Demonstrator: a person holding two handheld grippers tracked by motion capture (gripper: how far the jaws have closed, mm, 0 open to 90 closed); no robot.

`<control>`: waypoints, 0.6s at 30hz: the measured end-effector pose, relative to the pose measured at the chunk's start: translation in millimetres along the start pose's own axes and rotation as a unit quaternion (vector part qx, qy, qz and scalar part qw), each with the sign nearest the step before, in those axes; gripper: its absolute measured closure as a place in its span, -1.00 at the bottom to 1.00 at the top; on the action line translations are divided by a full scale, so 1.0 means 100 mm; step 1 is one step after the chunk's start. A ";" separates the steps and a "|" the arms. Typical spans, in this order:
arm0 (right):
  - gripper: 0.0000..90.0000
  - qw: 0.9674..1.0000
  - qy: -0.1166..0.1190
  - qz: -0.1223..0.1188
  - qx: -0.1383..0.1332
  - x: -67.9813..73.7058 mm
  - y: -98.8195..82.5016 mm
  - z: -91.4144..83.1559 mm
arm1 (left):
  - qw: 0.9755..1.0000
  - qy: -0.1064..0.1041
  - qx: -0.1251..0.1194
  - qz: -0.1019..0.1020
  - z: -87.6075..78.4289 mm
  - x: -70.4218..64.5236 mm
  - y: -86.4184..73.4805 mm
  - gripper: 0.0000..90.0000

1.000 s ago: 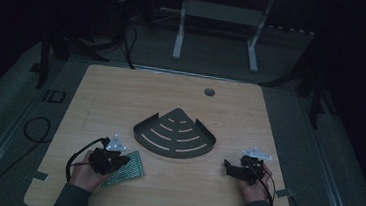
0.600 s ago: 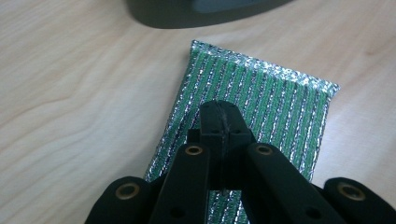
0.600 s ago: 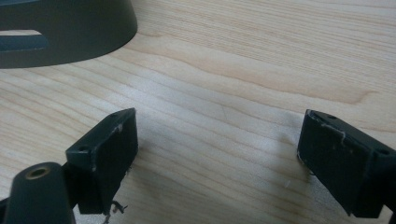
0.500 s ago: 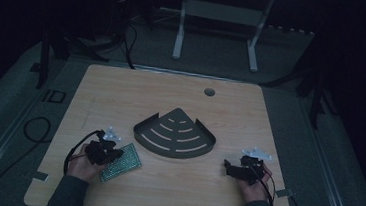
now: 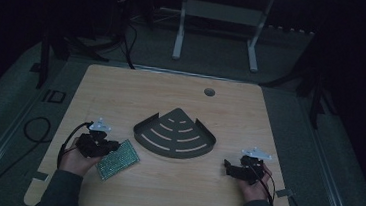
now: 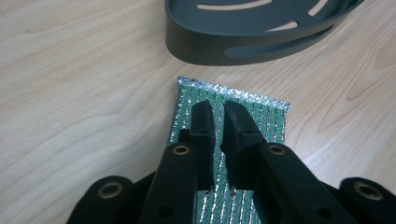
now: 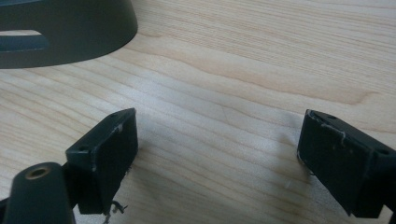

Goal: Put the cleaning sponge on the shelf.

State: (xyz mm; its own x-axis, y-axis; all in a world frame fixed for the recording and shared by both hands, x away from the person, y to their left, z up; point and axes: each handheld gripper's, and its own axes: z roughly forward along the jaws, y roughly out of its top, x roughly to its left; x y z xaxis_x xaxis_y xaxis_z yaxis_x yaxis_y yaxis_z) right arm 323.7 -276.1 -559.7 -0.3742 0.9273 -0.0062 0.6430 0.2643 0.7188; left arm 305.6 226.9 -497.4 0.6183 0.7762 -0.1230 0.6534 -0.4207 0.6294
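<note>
My left gripper (image 6: 218,122), jaws just cracked apart over the green scouring pad (image 6: 233,116), grips nothing; dragging could snag it.

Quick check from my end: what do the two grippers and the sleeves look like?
Both grippers are black, two-jawed. The left gripper and right gripper each carry a pale three-cornered plate on top and trail a black cable. Brass-coloured screw holes dot the jaw arms; the right pads look scuffed. Sleeves are dark grey-green.
</note>
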 end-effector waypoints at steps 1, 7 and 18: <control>-0.74 1.000 0.000 0.000 0.000 0.00 0.00 0.00 | 1.000 -0.002 0.000 0.002 -0.02 0.02 0.01 0.82; -0.74 1.000 0.002 -0.001 -0.001 0.00 0.00 0.01 | 1.000 -0.002 0.008 0.007 -0.19 0.11 0.07 0.71; -0.74 1.000 0.004 -0.003 -0.001 0.00 0.01 0.01 | 0.998 -0.026 0.050 0.025 -0.11 0.18 0.20 0.68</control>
State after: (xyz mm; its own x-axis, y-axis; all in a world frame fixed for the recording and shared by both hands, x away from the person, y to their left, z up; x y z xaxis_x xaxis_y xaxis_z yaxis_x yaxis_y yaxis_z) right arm 324.6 -275.7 -559.9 -0.3835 0.9235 -0.0053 0.6393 0.2696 0.7202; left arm 324.7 237.9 -478.3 0.6713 0.7288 -0.1347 0.6602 -0.5055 0.5555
